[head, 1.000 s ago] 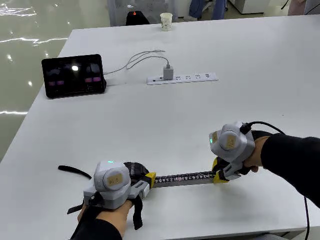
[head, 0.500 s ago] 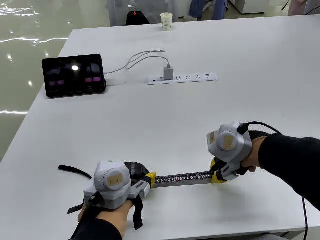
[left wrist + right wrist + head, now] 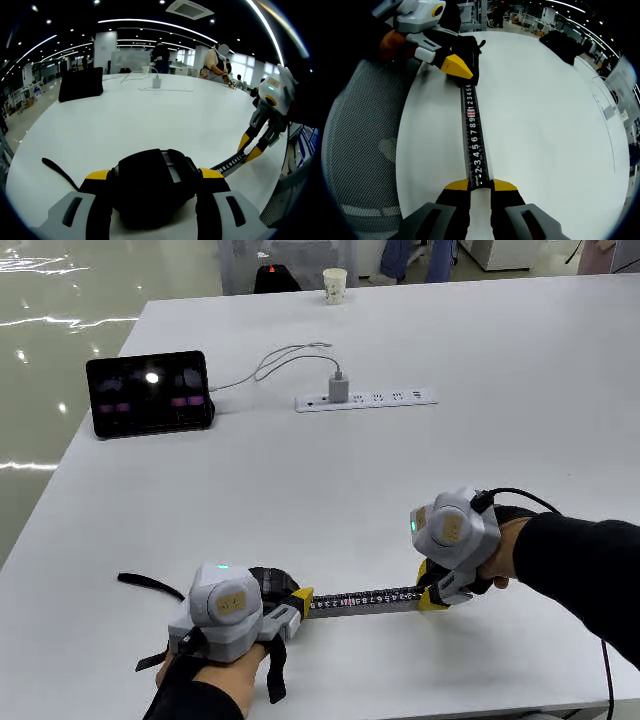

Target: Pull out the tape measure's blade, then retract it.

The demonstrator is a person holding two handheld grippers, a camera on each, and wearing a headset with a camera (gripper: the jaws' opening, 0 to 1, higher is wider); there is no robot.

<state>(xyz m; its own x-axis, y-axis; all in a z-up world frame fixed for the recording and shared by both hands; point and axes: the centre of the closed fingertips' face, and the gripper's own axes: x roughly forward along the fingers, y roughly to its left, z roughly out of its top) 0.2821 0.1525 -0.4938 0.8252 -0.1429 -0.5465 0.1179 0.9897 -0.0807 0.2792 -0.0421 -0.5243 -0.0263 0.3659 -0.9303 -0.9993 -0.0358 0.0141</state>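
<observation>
The black tape measure case (image 3: 152, 182) rests on the white table (image 3: 330, 480), held between the yellow-tipped jaws of my left gripper (image 3: 290, 602), which is shut on it. Its black wrist strap (image 3: 150, 583) trails to the left. The dark numbered blade (image 3: 362, 597) runs flat over the table from the case (image 3: 466, 59) to my right gripper (image 3: 432, 598). In the right gripper view the blade (image 3: 471, 135) ends between that gripper's (image 3: 480, 186) yellow tips, shut on the blade's end. My right gripper (image 3: 252, 150) also shows at the right of the left gripper view.
A dark tablet (image 3: 150, 392) stands at the far left. A white power strip (image 3: 365, 398) with a plugged charger and cable lies in the middle. A paper cup (image 3: 335, 284) sits at the far edge. The table's near edge is close behind both grippers.
My right gripper has moved slightly left toward the case, and the exposed blade is a little shorter. The left gripper and case have stayed put.
</observation>
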